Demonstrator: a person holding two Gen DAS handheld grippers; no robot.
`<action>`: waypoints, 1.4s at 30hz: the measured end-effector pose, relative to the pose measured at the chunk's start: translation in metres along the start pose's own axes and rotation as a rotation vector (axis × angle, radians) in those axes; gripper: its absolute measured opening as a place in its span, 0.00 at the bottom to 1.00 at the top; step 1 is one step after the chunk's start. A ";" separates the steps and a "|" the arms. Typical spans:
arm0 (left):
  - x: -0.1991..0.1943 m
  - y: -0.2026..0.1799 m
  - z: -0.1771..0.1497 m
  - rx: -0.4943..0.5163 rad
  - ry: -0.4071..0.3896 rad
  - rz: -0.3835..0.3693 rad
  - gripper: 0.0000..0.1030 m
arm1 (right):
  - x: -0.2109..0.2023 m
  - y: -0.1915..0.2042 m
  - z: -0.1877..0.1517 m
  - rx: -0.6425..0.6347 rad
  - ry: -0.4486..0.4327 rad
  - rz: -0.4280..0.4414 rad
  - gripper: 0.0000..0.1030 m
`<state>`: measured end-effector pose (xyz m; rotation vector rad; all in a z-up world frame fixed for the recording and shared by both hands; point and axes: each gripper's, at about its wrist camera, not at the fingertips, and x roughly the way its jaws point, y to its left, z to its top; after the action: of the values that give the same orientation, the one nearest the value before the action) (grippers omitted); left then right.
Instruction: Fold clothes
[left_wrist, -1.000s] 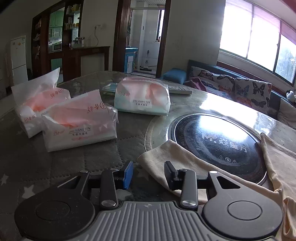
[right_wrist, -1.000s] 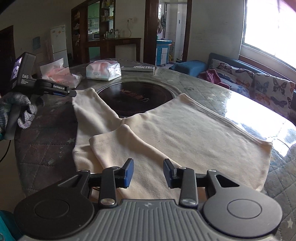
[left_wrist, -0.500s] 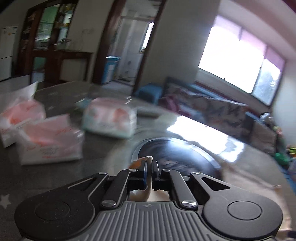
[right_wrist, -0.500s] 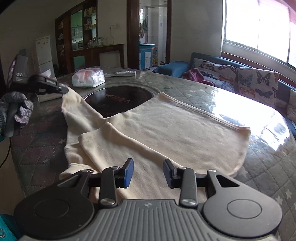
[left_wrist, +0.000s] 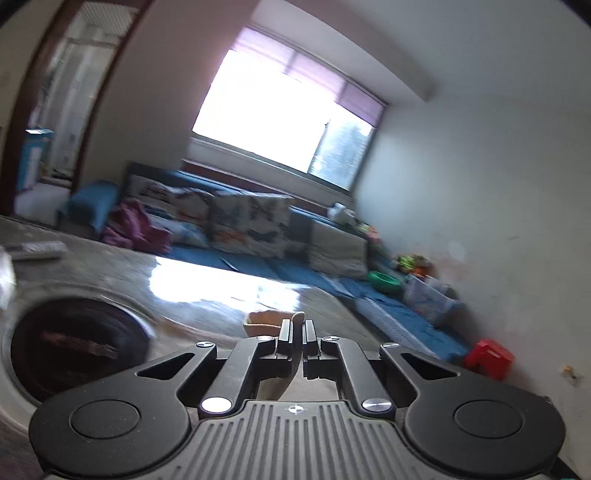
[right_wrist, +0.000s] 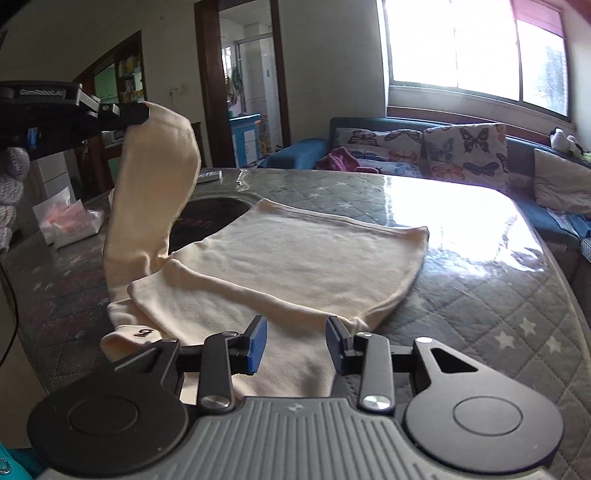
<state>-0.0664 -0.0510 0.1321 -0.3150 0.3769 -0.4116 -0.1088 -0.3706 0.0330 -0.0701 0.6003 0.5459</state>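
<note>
Left gripper (right_wrist: 142, 112), upper left of the right wrist frame, holds its jaws clamped on the cream garment's sleeve (right_wrist: 155, 177), lifted above the surface (right_wrist: 498, 295). Right gripper (right_wrist: 295, 341), jaws open, hovers over the garment's near edge. Carrying the sleeve flat across the body (right_wrist: 295, 258) should avoid creases.

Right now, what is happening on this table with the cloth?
A person is folding a cream garment on the quilted table. The left gripper is shut on one sleeve and holds it up above the table. The right gripper is open, low over the near edge of the garment, gripping nothing.
</note>
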 end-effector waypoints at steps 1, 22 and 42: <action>0.006 -0.009 -0.007 0.011 0.017 -0.022 0.05 | -0.002 -0.002 -0.002 0.005 -0.001 -0.006 0.34; 0.044 -0.002 -0.069 0.113 0.271 -0.094 0.29 | -0.012 -0.024 -0.005 0.105 0.000 -0.039 0.34; 0.026 0.093 -0.074 0.112 0.277 0.163 0.29 | 0.031 0.016 0.016 -0.017 0.049 -0.069 0.03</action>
<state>-0.0443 0.0019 0.0251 -0.1161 0.6435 -0.3153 -0.0871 -0.3393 0.0310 -0.1199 0.6386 0.4838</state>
